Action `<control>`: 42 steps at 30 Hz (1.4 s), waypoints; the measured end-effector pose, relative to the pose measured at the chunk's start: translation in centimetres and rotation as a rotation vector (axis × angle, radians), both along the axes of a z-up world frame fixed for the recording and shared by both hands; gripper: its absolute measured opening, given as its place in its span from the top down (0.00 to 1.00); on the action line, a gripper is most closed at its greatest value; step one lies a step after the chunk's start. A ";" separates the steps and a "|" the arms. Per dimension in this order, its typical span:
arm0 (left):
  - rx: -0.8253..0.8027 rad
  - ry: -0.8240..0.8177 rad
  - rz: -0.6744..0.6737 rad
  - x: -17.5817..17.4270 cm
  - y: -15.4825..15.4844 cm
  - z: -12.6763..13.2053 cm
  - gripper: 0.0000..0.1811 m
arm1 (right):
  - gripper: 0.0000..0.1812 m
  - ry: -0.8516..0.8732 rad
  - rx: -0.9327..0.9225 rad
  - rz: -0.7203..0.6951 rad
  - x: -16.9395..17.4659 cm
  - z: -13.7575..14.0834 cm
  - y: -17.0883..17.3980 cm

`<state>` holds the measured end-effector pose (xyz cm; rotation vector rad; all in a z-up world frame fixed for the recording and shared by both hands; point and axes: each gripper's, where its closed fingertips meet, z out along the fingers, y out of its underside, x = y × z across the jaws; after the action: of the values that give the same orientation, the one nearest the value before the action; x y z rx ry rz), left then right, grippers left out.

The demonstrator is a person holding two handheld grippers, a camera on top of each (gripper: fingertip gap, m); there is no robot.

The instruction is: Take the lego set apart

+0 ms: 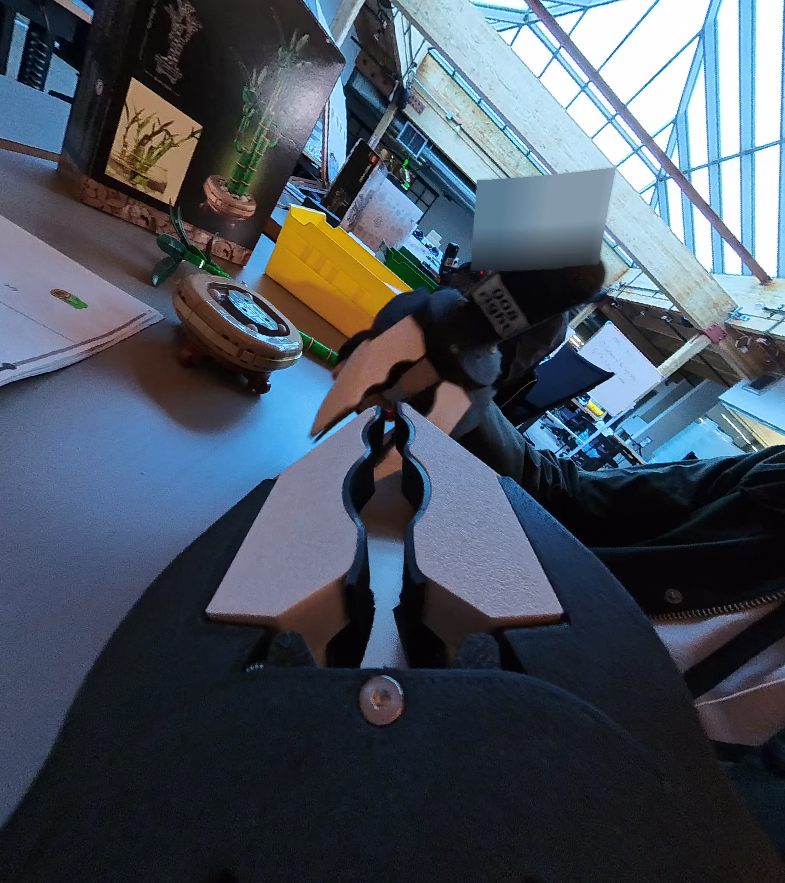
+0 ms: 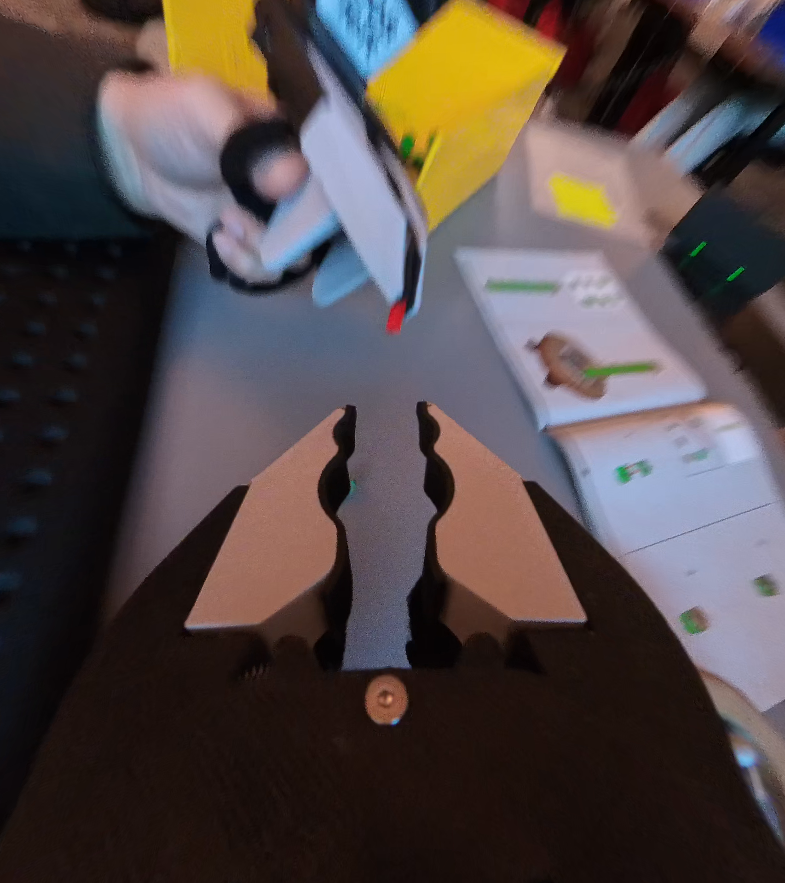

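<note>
- The left gripper (image 1: 387, 414) has its fingers (image 1: 323, 516) pinched on a small red piece (image 2: 395, 317), held up above the grey bench (image 1: 94, 478).
- The right gripper (image 2: 386, 406) has its fingers (image 2: 276, 540) spread with nothing between them; its view is blurred.
- In the left wrist view the two grippers' tips meet.
- The tan pot base (image 1: 237, 325) stands on the bench beside an open booklet (image 1: 22, 306).
- Green leaves (image 1: 185, 253) lie behind the base, near the dark box (image 1: 199, 119).
- A yellow bin (image 1: 328, 272) sits farther back.
</note>
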<state>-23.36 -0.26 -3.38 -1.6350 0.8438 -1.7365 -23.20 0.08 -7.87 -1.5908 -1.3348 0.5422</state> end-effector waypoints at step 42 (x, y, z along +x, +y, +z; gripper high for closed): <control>0.311 -0.212 -0.040 -1.1 -3.6 5.4 0.89 | 0.99 0.775 0.014 0.435 1.4 13.4 -7.4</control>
<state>-24.45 -3.86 1.99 -1.2159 0.9917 -1.6725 -21.83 -7.30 5.49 -0.8991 -1.0532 1.2581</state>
